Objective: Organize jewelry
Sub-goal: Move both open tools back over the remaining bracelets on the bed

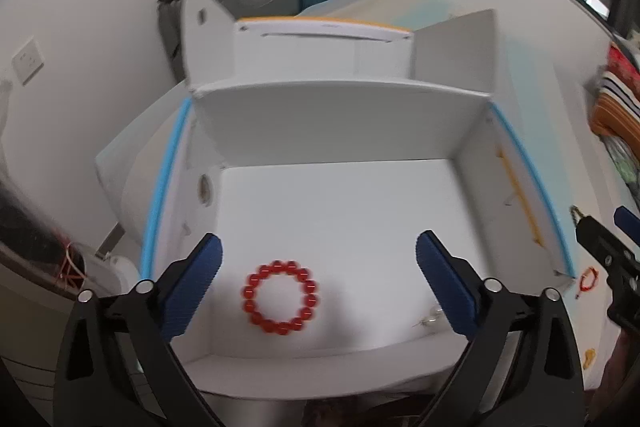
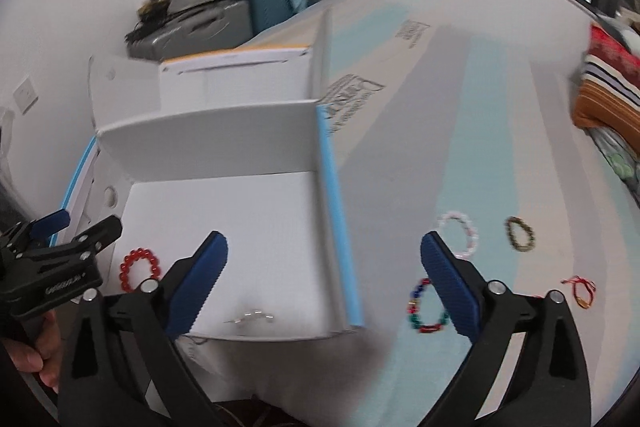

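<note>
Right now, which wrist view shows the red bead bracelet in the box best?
The left wrist view: red bead bracelet lies whole and central. The right wrist view shows it small, at the left, partly behind the left gripper.

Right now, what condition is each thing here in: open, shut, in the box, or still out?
Left hand-held gripper: open, empty, above the box.
Right hand-held gripper: open, empty.
White box: open, flaps up.
Red bead bracelet: lying flat inside the box.
Small silver piece: inside the box, near the front wall.
Multicolour bracelet: out on the surface.
Pale pink bracelet: out.
Dark bracelet: out.
Red string bracelet: out.
</note>
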The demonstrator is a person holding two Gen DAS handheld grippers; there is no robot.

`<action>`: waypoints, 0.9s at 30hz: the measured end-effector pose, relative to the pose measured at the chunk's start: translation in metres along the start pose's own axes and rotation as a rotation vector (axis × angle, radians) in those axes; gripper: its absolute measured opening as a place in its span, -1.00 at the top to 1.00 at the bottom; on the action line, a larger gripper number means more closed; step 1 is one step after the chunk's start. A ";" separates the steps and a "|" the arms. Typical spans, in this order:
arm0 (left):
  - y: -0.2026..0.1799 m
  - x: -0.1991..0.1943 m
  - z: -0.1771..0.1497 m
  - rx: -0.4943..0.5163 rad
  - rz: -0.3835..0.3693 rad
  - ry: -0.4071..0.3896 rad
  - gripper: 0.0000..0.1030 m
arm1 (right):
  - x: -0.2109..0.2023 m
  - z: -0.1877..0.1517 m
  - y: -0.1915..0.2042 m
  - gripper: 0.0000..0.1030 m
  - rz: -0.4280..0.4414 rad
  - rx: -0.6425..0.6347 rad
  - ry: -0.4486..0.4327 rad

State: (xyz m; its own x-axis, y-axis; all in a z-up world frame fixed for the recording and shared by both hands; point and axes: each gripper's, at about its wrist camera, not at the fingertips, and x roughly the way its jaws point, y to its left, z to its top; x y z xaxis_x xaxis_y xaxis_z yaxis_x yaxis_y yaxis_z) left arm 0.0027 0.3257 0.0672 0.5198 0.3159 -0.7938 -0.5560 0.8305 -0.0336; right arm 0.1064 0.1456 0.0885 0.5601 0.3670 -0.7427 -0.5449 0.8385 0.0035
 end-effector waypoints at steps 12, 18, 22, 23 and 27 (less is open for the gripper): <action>-0.117 -0.026 -0.016 0.169 -0.149 -0.040 -0.89 | -0.033 -0.022 -0.118 -0.85 -0.136 0.103 -0.038; -0.173 -0.022 -0.029 0.245 -0.208 -0.029 -0.89 | -0.042 -0.044 -0.175 -0.85 -0.194 0.171 -0.021; -0.211 -0.018 -0.041 0.291 -0.243 -0.018 -0.89 | -0.045 -0.059 -0.213 -0.85 -0.232 0.216 -0.002; -0.219 -0.017 -0.042 0.299 -0.249 -0.016 -0.89 | -0.045 -0.062 -0.221 -0.85 -0.239 0.226 0.003; -0.251 -0.012 -0.050 0.336 -0.266 -0.007 -0.89 | -0.045 -0.078 -0.257 -0.85 -0.264 0.269 0.021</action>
State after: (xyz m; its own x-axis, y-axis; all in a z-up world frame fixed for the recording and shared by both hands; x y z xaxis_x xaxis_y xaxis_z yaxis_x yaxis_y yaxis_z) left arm 0.1037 0.0907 0.0546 0.6212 0.0728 -0.7803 -0.1602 0.9864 -0.0355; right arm 0.1729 -0.1175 0.0685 0.6451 0.1177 -0.7550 -0.1980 0.9801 -0.0164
